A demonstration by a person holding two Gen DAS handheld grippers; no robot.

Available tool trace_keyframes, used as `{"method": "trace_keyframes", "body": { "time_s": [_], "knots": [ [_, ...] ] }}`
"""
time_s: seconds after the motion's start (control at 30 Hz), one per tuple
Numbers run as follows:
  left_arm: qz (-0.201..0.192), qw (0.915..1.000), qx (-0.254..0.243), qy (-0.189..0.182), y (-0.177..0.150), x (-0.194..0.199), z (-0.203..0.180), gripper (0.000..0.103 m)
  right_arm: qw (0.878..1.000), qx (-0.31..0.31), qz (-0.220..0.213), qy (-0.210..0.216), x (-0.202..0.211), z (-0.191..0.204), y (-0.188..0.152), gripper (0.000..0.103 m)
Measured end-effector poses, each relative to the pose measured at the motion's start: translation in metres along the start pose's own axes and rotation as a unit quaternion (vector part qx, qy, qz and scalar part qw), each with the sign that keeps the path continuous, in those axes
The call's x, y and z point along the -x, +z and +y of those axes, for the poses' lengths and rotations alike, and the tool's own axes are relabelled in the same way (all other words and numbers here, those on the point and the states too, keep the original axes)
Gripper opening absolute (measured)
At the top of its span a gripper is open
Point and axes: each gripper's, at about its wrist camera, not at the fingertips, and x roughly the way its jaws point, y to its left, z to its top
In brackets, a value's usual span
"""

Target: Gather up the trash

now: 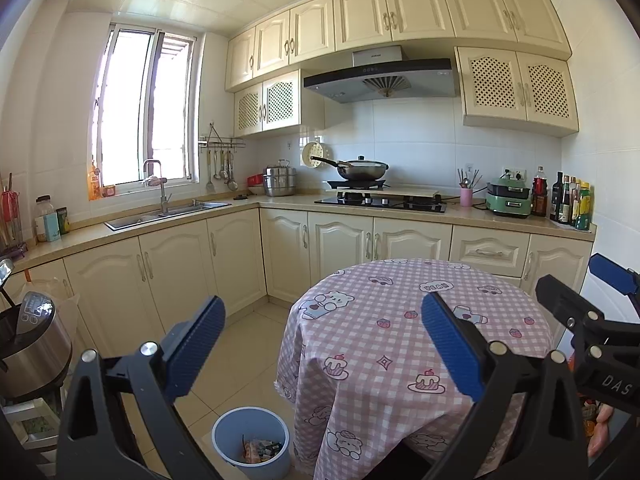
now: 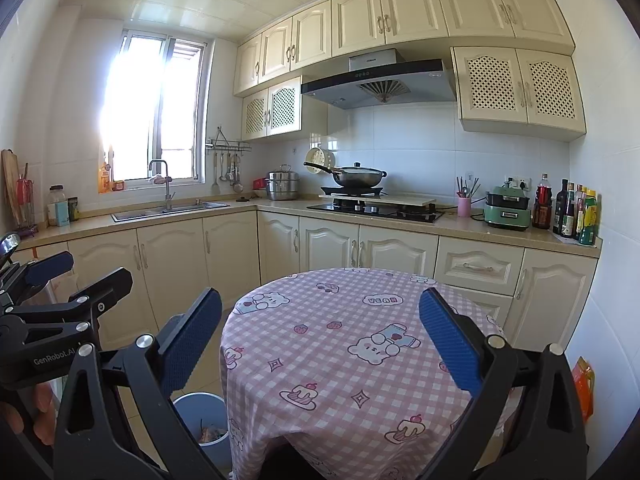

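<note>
- Blue-padded fingers (image 1: 196,344) of the left gripper (image 1: 324,344), left wrist view: spread wide, nothing between them, touching nothing.
- Blue trash bin (image 1: 251,426) on the tiled floor, just beside the table's draped edge, below and between the fingers. Contents: crumpled wrappers (image 1: 260,449) at the bottom.
- Round table (image 1: 400,320) under a pink checked cloth printed with bears and cakes; no loose trash visible on its top.
- Right gripper (image 1: 580,284) at the right edge, above the table's far side; a bare hand (image 1: 600,428) shows beneath it.
- Rice cooker (image 1: 34,344) at the left edge, steel body, lid raised.
- Counter behind: sink (image 1: 168,212) with faucet under the window; steel pot (image 1: 280,180); wok (image 1: 360,170) on the stove; pink cup (image 1: 466,197) of utensils; green appliance (image 1: 508,199); bottles (image 1: 570,202) in the right corner.

- Right gripper (image 2: 320,340), right wrist view: fingers (image 2: 450,344) spread wide over the table (image 2: 340,340), pinching nothing, clear of the cloth.
- Trash bin (image 2: 208,420) at the lower left, partly hidden by the left finger and by the cloth's hanging edge; some wrappers (image 2: 210,434) visible inside.
- Left gripper (image 2: 80,276) at the left edge, jaws apart, held beside the table; fingertips of a hand (image 2: 24,412) below it.
- Orange bag (image 2: 584,388) against the right wall, beyond the right finger.
- Same counter in the background: sink (image 2: 168,209), wok (image 2: 356,174), bottles (image 2: 576,212).
</note>
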Motion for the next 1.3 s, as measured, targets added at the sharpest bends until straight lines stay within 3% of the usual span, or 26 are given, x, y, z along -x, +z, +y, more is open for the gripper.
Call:
{"method": "trace_keyframes", "body": {
  "time_s": [1.3],
  "knots": [
    [0.001, 1.0000, 0.001, 0.001, -0.0002, -0.0008, 0.0026, 0.096, 1.000, 0.005, 0.004, 0.005, -0.0001, 0.0046, 0.0001, 0.095]
  ]
}}
